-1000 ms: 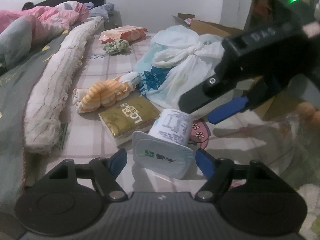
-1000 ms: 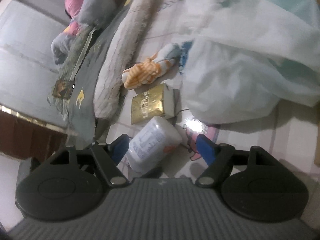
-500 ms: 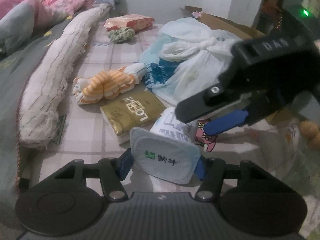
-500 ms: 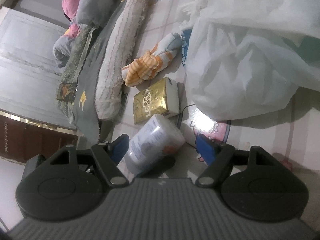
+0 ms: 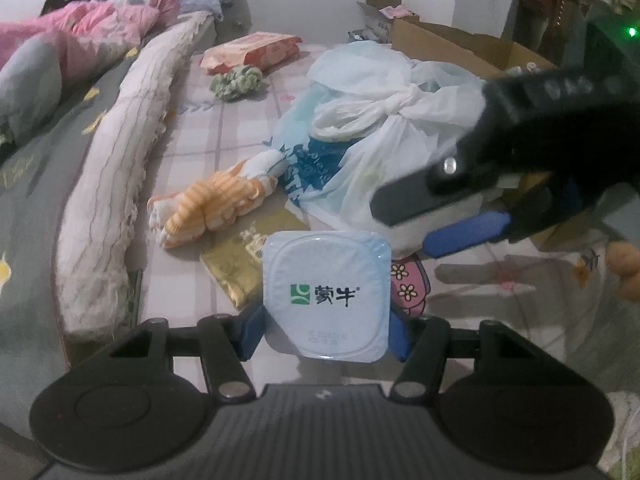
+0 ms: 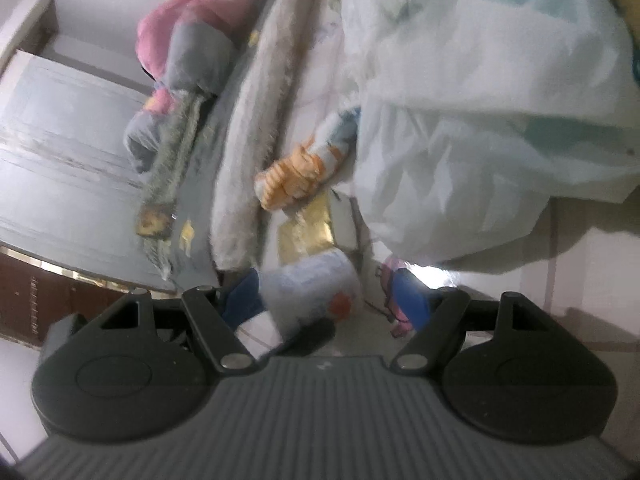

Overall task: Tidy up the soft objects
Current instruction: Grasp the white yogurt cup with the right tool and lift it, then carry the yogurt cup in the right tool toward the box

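Clamping yogurt cup (image 5: pixel 326 296), left gripper (image 5: pixel 325 330) tight, right gripper (image 6: pixel 326 302) spread empty, bag (image 5: pixel 372 140) close.

The picture is blurred. The right gripper (image 6: pixel 328 300) has its blue fingers (image 6: pixel 412 300) spread apart. Between them lies a white cup (image 6: pixel 308 284), closer to the left finger; contact is not clear. Just behind the cup is a gold packet (image 6: pixel 306 232), then an orange striped cloth (image 6: pixel 296 180). A big white plastic bag (image 6: pixel 480 120) fills the right side. A long pale roll (image 6: pixel 256 140) runs along the left.
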`<state>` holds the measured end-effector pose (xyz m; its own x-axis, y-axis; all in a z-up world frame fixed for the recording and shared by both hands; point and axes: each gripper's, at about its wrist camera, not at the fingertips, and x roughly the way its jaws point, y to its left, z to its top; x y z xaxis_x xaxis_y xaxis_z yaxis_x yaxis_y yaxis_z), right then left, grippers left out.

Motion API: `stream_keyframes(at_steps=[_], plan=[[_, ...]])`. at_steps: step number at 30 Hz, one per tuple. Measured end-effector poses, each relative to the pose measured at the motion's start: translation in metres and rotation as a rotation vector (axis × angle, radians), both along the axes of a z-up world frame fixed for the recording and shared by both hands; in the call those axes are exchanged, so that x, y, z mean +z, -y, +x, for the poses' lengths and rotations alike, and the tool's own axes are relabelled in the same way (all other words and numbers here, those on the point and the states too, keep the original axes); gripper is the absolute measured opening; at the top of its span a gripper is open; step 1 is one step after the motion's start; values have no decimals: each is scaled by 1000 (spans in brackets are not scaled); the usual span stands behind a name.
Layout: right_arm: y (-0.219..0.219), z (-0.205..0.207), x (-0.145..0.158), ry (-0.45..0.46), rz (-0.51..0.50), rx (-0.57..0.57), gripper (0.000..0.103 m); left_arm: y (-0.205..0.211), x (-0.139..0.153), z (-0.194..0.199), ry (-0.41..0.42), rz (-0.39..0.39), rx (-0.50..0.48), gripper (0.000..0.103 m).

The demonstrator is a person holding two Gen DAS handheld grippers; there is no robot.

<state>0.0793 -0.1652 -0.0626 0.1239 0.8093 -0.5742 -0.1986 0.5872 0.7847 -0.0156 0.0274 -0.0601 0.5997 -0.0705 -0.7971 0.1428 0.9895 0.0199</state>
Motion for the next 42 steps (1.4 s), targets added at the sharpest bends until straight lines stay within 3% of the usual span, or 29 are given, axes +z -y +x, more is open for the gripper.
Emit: stream_keyframes(at_steps=[3, 7, 12, 22, 27, 33, 42], plan=[[0, 3, 4, 21, 39, -2, 74, 5, 1, 3, 20, 18, -12, 62], [-9, 7, 1, 46, 12, 10, 74, 10, 2, 6, 55, 19, -24, 62], [-16, 11, -5, 40, 1, 14, 51, 10, -2, 10, 51, -28, -27, 65], [-17, 13, -11, 17, -3, 16, 41, 7, -9, 10, 74, -75, -23, 64], [-18, 9, -9, 25, -19, 18, 30, 8, -9, 9, 89, -87, -18, 54], [-25, 8, 6, 49, -8, 43, 28, 1, 6, 4, 125, -93, 7, 52], [-38, 28, 56, 146, 54, 75, 28, -6, 52, 12, 235, -36, 29, 52]])
